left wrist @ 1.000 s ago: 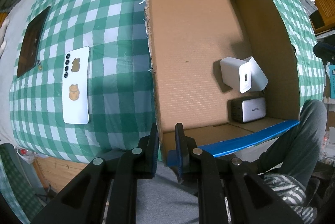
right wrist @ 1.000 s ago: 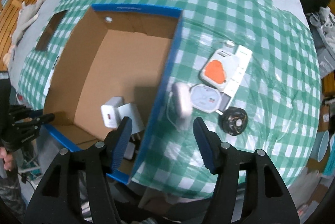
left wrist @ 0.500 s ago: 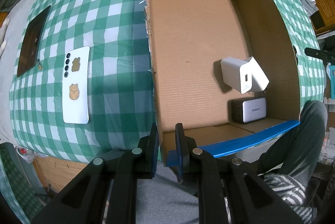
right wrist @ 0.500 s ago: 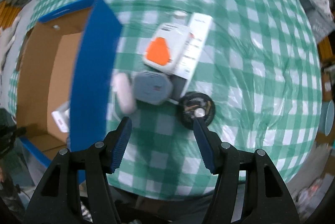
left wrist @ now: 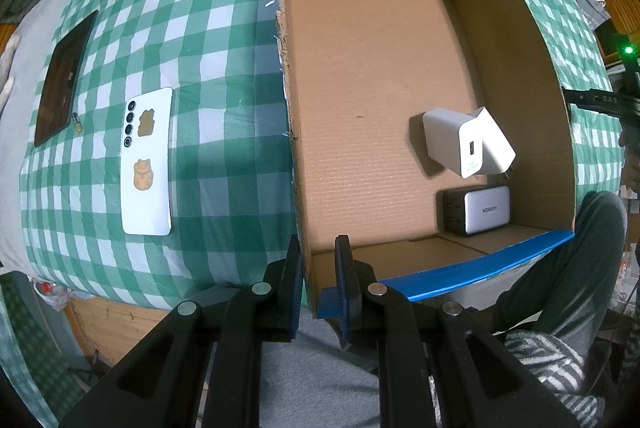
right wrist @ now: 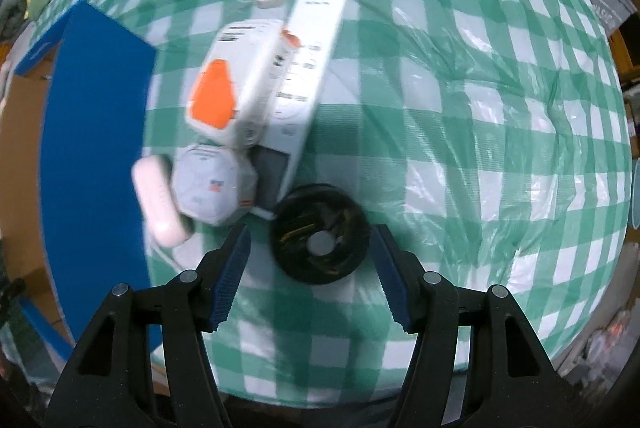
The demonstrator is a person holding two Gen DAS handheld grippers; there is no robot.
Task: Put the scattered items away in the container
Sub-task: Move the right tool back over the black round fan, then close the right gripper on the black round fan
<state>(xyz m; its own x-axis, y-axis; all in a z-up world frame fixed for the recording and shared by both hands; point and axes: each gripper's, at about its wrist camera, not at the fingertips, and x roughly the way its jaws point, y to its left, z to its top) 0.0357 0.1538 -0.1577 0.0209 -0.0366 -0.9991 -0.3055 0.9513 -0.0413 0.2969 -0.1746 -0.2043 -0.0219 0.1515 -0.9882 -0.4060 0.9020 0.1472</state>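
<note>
Cardboard box (left wrist: 384, 100), with three chargers (left wrist: 460, 144) inside, is being clamped at its corner by the left gripper (left wrist: 318, 280); one black reel (right wrist: 320, 238) is being straddled untouched between the right gripper's (right wrist: 312, 268) parted jaws.

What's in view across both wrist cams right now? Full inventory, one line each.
cardboard box: 1, brown with blue rim, on the checked cloth
white chargers: 2, white, leaning together inside the box
grey charger: 1, grey and black, inside the box near its corner
phone: 1, white with cat stickers, on the cloth left of the box
tablet: 1, dark, far left on the cloth
black round item: 1, black, on the cloth between the right jaws
white boxes: 2, white, one with an orange patch, stacked
grey polygon case: 1, grey, beside the boxes
white capsule: 1, white, by the box wall
left gripper: clamped on the box wall
right gripper: open
</note>
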